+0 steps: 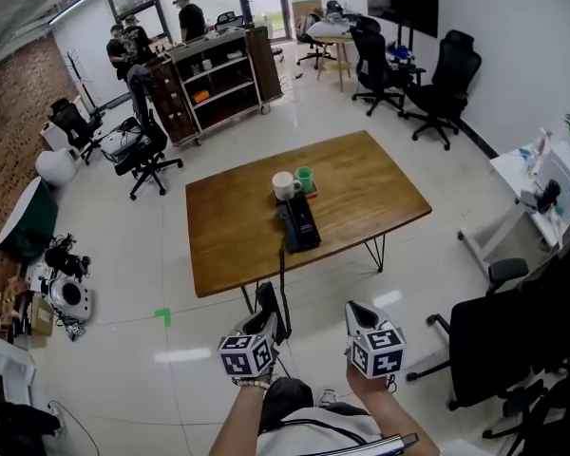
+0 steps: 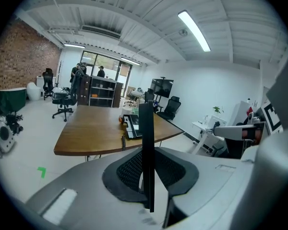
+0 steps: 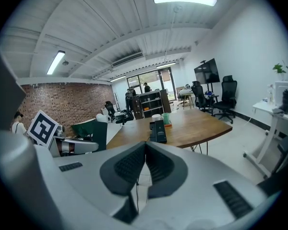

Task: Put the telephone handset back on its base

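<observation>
**Handset held short of the table**

The left gripper is clamped on the black telephone handset. The right gripper, at its 3 o'clock, is closed on nothing. The base sits on the wooden table at 12 o'clock.

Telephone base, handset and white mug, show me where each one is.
telephone base (image 1: 301,228), head view, on its dark top face.
handset (image 2: 146,138), left gripper view, on its narrow edge.
white mug (image 1: 284,186), head view, on its side wall.
</observation>
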